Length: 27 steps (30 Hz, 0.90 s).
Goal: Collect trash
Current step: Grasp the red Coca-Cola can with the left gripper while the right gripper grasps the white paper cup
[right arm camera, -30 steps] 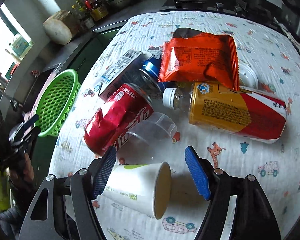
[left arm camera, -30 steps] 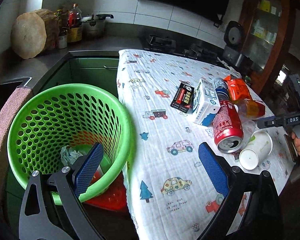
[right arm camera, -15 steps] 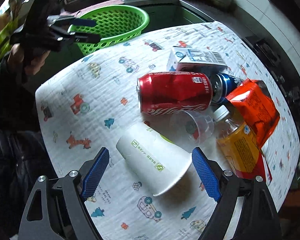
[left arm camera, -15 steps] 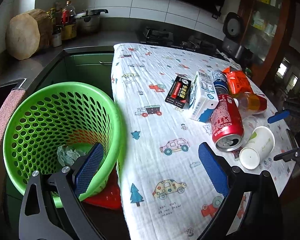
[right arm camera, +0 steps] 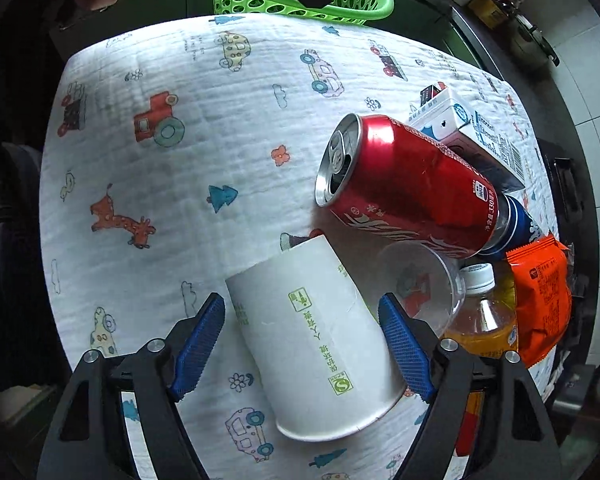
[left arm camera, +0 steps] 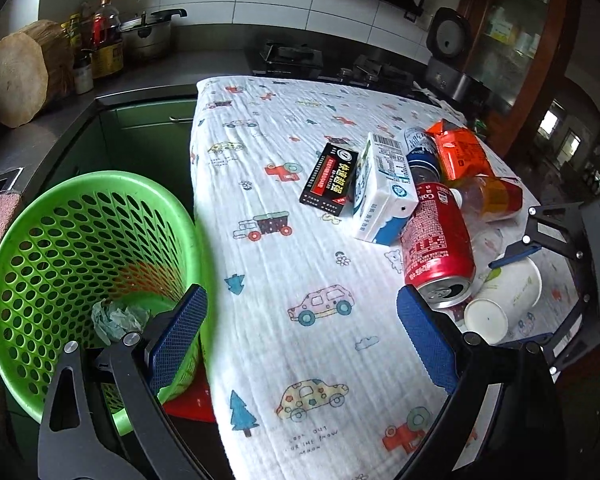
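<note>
A white paper cup (right arm camera: 312, 336) lies on its side on the printed tablecloth (right arm camera: 180, 168), between the open jaws of my right gripper (right arm camera: 304, 344); the pads are beside it, apart from it. It also shows in the left wrist view (left arm camera: 504, 300). Beyond it lie a red cola can (right arm camera: 408, 184), a clear plastic cup (right arm camera: 420, 280), a milk carton (right arm camera: 472, 132), an orange drink bottle (right arm camera: 480, 312) and an orange snack bag (right arm camera: 540, 292). My left gripper (left arm camera: 300, 332) is open and empty, over the table edge beside the green basket (left arm camera: 80, 272).
Crumpled paper (left arm camera: 116, 320) lies in the basket. A black and red box (left arm camera: 330, 178) lies left of the carton. The counter behind holds a wooden block (left arm camera: 20, 76), bottles (left arm camera: 104, 40) and a pot (left arm camera: 148, 36). A stove (left arm camera: 292, 56) stands past the table.
My right gripper has swung round and moved in over the paper cup, which now lies between its jaws. The left gripper has shifted slightly; the basket stays beside it.
</note>
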{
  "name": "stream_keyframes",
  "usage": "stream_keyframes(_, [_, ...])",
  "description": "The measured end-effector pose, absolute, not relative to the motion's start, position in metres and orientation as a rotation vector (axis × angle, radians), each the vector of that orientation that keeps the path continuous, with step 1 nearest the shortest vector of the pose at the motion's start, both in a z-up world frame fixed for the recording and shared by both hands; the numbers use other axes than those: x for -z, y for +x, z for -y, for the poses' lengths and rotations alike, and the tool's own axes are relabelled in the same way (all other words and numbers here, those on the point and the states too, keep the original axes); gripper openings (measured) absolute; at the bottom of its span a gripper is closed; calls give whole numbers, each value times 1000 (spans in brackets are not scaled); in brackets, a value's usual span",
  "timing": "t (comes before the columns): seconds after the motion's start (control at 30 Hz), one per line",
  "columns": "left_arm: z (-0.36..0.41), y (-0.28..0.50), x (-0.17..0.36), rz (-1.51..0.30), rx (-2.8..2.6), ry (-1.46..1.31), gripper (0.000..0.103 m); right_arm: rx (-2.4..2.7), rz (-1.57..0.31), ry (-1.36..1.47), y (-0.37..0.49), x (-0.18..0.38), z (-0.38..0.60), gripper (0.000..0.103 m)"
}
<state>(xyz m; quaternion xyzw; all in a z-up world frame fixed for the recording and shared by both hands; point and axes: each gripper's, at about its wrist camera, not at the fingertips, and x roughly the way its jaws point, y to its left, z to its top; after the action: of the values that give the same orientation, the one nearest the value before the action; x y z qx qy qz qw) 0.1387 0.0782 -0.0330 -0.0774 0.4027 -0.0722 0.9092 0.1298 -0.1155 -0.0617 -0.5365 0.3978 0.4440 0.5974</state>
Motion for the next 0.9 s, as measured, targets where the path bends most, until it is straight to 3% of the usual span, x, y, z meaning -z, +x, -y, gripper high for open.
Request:
stream_keyframes(0.03, [-74, 141, 32, -835, 170, -162, 94, -1012, -917, -1256, 130, 63, 118, 67])
stream_keyframes(0.1, [-64, 144, 30, -836, 215, -153, 94, -999, -928, -1220, 132, 62, 124, 66])
stream_keyframes(0.77, [46, 211, 50, -963, 444, -51, 93, -770, -1087, -662, 138, 37, 191, 65])
stream_keyframes(0.9, [50, 215, 56, -974, 417, -32, 81, -733, -1104, -586, 138, 37, 203, 65])
